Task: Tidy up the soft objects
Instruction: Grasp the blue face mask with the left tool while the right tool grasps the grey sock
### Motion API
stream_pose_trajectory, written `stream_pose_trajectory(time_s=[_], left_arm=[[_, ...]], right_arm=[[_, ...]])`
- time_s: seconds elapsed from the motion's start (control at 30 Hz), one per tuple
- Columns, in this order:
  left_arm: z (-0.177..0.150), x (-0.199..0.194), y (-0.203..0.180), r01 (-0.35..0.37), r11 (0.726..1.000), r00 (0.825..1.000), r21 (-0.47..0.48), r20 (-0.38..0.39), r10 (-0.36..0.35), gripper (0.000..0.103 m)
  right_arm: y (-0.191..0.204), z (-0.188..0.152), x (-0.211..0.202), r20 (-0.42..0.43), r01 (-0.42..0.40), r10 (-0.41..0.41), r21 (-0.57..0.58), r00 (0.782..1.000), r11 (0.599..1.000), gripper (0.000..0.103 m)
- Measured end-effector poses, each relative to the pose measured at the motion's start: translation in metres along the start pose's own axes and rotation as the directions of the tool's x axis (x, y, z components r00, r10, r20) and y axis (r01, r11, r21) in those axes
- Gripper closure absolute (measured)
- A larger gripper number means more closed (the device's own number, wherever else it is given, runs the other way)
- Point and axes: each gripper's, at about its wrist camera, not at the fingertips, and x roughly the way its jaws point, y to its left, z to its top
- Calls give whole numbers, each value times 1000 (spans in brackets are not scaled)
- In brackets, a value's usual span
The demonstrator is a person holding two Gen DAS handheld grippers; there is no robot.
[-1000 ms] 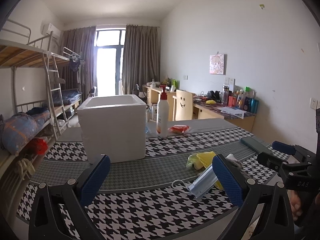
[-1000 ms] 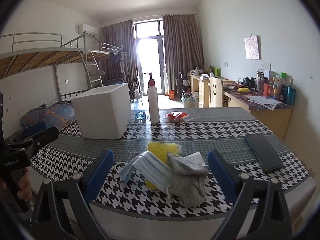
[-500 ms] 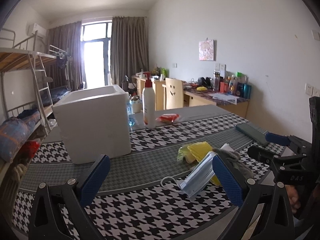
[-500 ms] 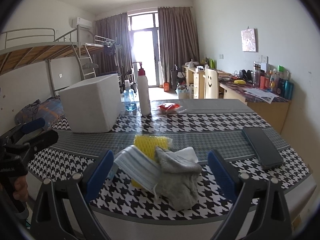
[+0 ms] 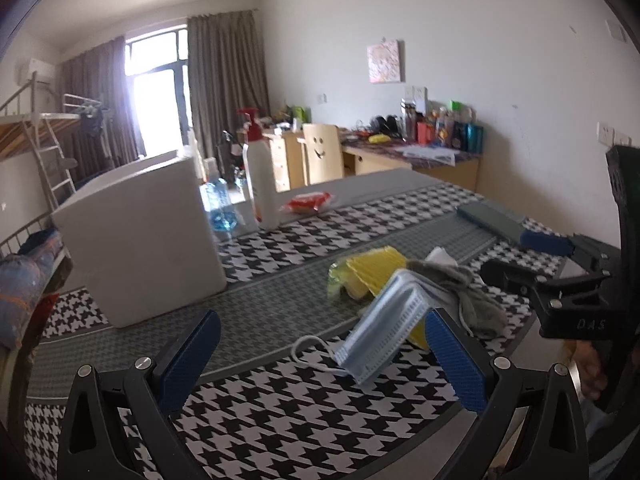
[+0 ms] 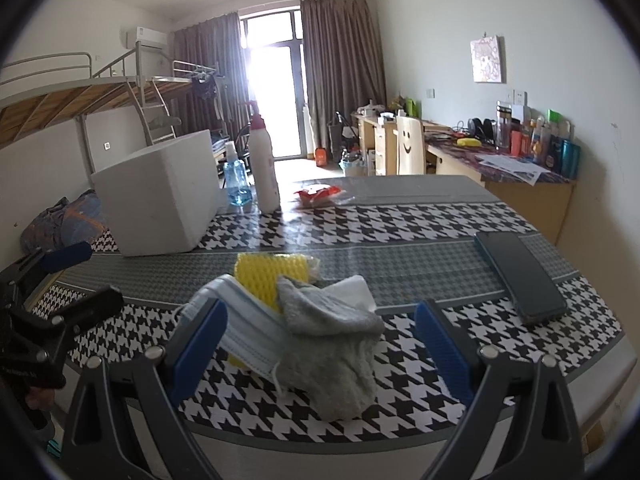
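Note:
A pile of soft things lies near the table's front edge: a blue face mask [image 5: 384, 330] [image 6: 244, 328], a grey cloth [image 6: 332, 344] [image 5: 468, 292], a yellow foam net [image 6: 272, 280] [image 5: 376, 268] and a white tissue [image 6: 352, 290]. A white foam box [image 5: 144, 240] [image 6: 160, 196] stands at the left. My left gripper [image 5: 320, 360] is open, just before the mask. My right gripper [image 6: 320, 344] is open, its fingers either side of the grey cloth, and it also shows in the left wrist view [image 5: 536, 256].
A white pump bottle [image 6: 264, 172], a blue spray bottle [image 6: 236, 184] and a red packet [image 6: 320, 194] stand at the back of the houndstooth table [image 6: 420, 220]. A dark phone [image 6: 520, 276] lies at the right. Bunk bed left, desks right.
Both grippers have moved closer to the pile, which looms larger in each view. The left view has turned right, so the foam box has slid left. Both stay open.

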Motion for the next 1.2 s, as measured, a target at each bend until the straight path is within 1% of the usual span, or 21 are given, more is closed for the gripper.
stream_pose_trajectory(time_s=[0.07, 0.17, 0.27, 0.43, 0.57, 0.67, 0.73, 0.87, 1.07, 1.2], left_arm=[[-1, 4, -6, 13, 1000, 1000, 24, -12, -13, 1], [-1, 13, -12, 4, 999, 999, 53, -42, -2, 1], [-2, 21, -19, 17, 995, 997, 96, -73, -10, 1], [-2, 35, -27, 27, 991, 994, 129, -112, -13, 1], [-3, 46, -29, -24, 987, 991, 159, -126, 45, 2], [-3, 55, -27, -38, 987, 987, 159, -146, 62, 8], [-4, 59, -27, -31, 987, 986, 157, -158, 56, 16], [-4, 65, -28, -18, 988, 985, 151, -168, 44, 26], [-4, 70, -29, 28, 991, 985, 129, -174, -5, 40], [-2, 77, -31, 68, 990, 977, 126, -208, -40, 55]], right_arm=[[-2, 0, 1, -5, 3, -3, 6, 1000, 1000, 6], [-6, -1, 3, -12, 10, -10, 12, 1000, 1000, 6], [-9, -2, 5, -21, 17, -17, 15, 1000, 1000, 6], [-14, -5, 9, -38, 32, -31, 19, 999, 999, 6], [-17, -6, 12, -52, 31, -30, 21, 998, 999, 6], [-20, -6, 15, -61, 34, -32, 26, 998, 999, 6], [-22, -6, 16, -63, 29, -27, 33, 998, 999, 6], [-24, -7, 20, -67, 25, -23, 38, 997, 999, 6], [-25, -7, 28, -83, 5, -1, 41, 997, 999, 6], [-24, -7, 34, -102, -15, 19, 42, 995, 999, 6]])
